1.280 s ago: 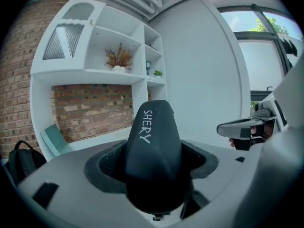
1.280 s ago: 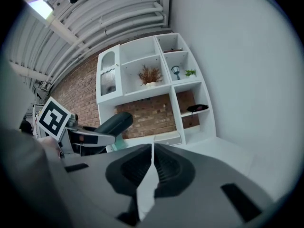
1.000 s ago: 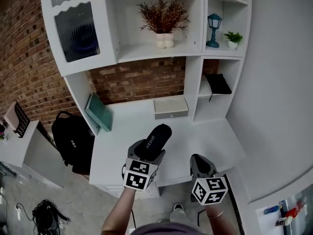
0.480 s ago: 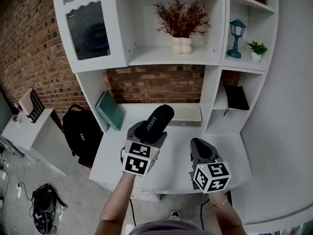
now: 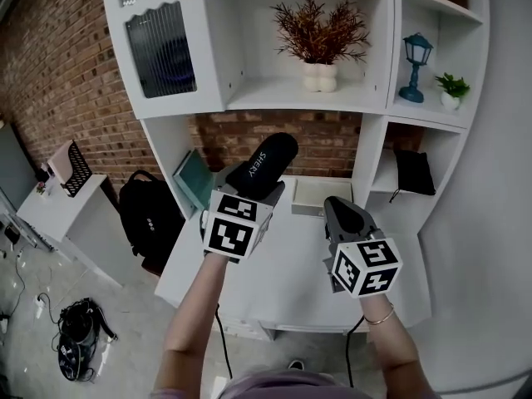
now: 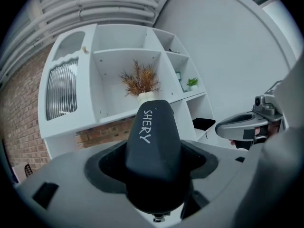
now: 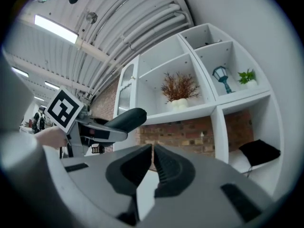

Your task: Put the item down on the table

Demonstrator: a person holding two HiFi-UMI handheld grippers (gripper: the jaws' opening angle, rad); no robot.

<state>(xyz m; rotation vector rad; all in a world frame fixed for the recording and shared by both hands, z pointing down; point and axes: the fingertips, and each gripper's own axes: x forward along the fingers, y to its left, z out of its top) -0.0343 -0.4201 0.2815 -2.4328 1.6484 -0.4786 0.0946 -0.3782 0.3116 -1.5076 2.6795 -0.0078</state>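
Observation:
A black slipper (image 5: 264, 165) with white lettering "SHERY" is held up in the air by my left gripper (image 5: 251, 191), which is shut on it above the white desk (image 5: 291, 277). In the left gripper view the slipper (image 6: 153, 141) fills the space between the jaws, toe pointing at the shelving. My right gripper (image 5: 342, 214) hovers to the right at about the same height, its jaws together with nothing between them (image 7: 152, 163). From the right gripper view the slipper (image 7: 127, 119) shows at the left.
A white shelf unit holds a dried plant in a vase (image 5: 319, 40), a blue lantern (image 5: 415, 65) and a small potted plant (image 5: 450, 90). A teal book (image 5: 193, 181) leans at the desk's back left, a white box (image 5: 309, 198) behind. A black backpack (image 5: 150, 219) sits on the floor left.
Both grippers have risen from low over the desk toward the shelving, the slipper lifted with the left one. The head view has tilted up.

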